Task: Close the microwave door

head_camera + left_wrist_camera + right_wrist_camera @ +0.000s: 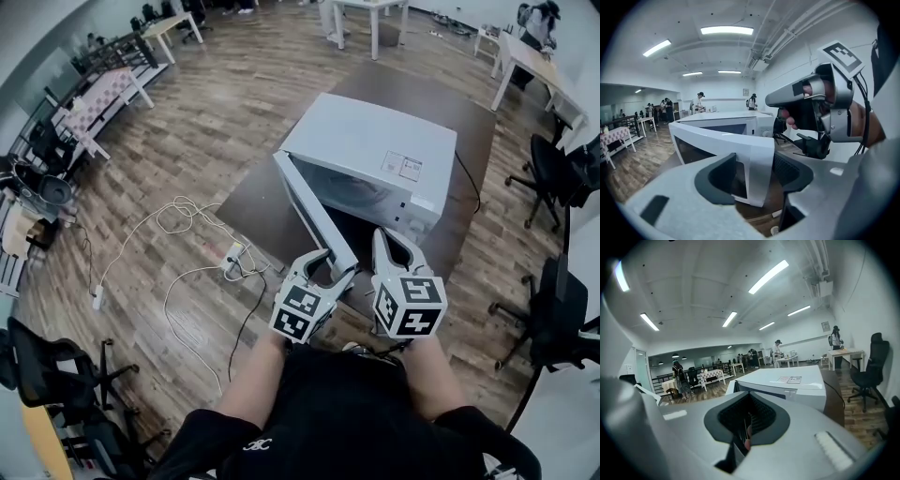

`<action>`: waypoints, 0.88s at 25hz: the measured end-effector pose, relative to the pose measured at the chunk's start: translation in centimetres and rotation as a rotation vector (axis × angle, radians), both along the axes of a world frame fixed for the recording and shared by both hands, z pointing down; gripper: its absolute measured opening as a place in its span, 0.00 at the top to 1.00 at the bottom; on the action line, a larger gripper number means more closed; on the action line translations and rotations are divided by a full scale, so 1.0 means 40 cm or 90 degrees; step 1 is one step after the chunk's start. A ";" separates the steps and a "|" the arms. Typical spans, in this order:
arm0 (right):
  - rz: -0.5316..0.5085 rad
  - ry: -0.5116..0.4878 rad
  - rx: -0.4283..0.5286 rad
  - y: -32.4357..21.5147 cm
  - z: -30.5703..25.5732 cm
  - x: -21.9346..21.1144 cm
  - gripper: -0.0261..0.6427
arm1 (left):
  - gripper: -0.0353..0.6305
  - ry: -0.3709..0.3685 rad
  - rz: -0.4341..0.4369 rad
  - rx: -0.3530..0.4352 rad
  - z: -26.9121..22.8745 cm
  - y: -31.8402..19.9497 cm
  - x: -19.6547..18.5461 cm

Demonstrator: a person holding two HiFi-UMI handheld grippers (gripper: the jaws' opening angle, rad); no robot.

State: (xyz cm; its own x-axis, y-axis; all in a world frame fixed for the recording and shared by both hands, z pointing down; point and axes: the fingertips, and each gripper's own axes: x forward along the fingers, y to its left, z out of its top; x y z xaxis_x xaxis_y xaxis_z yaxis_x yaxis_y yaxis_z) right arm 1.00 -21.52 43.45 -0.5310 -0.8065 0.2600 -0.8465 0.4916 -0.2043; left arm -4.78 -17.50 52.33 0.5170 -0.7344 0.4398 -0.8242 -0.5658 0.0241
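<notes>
The jaws of the left gripper (330, 267) stand wide apart, and the free edge of the microwave door (314, 211) sits between them. In the left gripper view the door's white end face fills most of the gap between the dark pads (723, 180), with the right pad just beside it. The pictures don't settle whether either pad presses on it. On the wooden floor to the left, white cables (178, 217) loop around a power strip (232, 258). The door is swung well open, hinged at the microwave's left front corner and angled out toward the person. The white microwave (375, 155) sits on a dark brown table (253, 202) with a printed label (401, 167) on its top. A black cord (467, 178) trails over the table to its right. The right gripper (392, 242) is just right of the door's free end, in front of the microwave's right front corner. Its jaws are closed together, showing only a thin slit between the pads, and they hold nothing.
</notes>
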 end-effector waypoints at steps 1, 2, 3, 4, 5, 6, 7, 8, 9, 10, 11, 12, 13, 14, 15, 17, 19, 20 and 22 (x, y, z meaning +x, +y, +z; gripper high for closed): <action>0.008 0.000 -0.001 -0.002 0.000 0.015 0.95 | 0.56 -0.001 0.002 -0.001 -0.001 -0.007 0.011; 0.017 0.000 -0.002 -0.003 0.001 0.031 0.95 | 0.56 0.000 0.002 -0.003 -0.001 -0.014 0.022; 0.025 0.000 -0.004 -0.005 0.003 0.047 0.95 | 0.56 0.001 -0.001 -0.004 -0.001 -0.022 0.031; 0.034 0.000 -0.005 -0.008 0.006 0.063 0.95 | 0.56 0.003 -0.007 -0.003 -0.001 -0.030 0.039; 0.042 -0.001 -0.005 -0.010 0.009 0.079 0.95 | 0.56 0.005 -0.016 -0.001 0.000 -0.040 0.047; 0.049 -0.001 -0.006 -0.013 0.013 0.094 0.95 | 0.56 0.008 -0.026 0.002 0.001 -0.049 0.055; 0.056 -0.002 -0.007 -0.016 0.016 0.109 0.95 | 0.56 0.011 -0.036 0.005 0.003 -0.059 0.063; 0.064 -0.002 -0.008 -0.018 0.020 0.123 0.95 | 0.56 0.013 -0.044 0.007 0.004 -0.069 0.070; 0.071 -0.003 -0.009 -0.020 0.023 0.137 0.95 | 0.56 0.014 -0.049 0.009 0.004 -0.079 0.077; 0.078 -0.003 -0.010 -0.021 0.025 0.151 0.95 | 0.56 0.013 -0.052 0.009 0.003 -0.089 0.084; 0.085 -0.002 -0.011 -0.022 0.026 0.165 0.95 | 0.56 0.012 -0.053 0.009 0.000 -0.099 0.091; 0.092 -0.002 -0.011 -0.023 0.027 0.178 0.95 | 0.56 0.011 -0.054 0.009 -0.003 -0.109 0.098; 0.100 -0.002 -0.011 -0.024 0.027 0.191 0.95 | 0.56 0.010 -0.055 0.009 -0.005 -0.118 0.106; 0.107 -0.003 -0.010 -0.026 0.026 0.203 0.95 | 0.56 0.009 -0.055 0.009 -0.005 -0.126 0.113; 0.113 -0.003 -0.008 -0.028 0.024 0.216 0.95 | 0.56 0.009 -0.053 0.007 -0.001 -0.134 0.121; 0.125 -0.005 -0.004 -0.029 0.020 0.238 0.95 | 0.56 0.013 -0.046 -0.001 0.006 -0.149 0.138; 0.133 -0.005 -0.001 -0.031 0.017 0.256 0.95 | 0.59 0.020 -0.037 -0.009 0.008 -0.168 0.154; 0.138 -0.004 0.000 -0.031 0.017 0.265 0.95 | 0.59 0.020 -0.034 -0.010 0.008 -0.179 0.160; 0.148 -0.003 0.000 -0.032 0.019 0.284 0.95 | 0.59 0.020 -0.033 -0.009 0.008 -0.200 0.173</action>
State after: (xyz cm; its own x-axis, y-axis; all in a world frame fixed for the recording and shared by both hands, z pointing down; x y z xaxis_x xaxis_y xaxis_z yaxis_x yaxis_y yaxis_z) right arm 12.38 -22.82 44.21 -0.3322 -0.9072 0.2583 -0.9361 0.2835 -0.2080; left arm 2.15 -25.49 52.65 0.4923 -0.7542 0.4346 -0.8509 -0.5221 0.0580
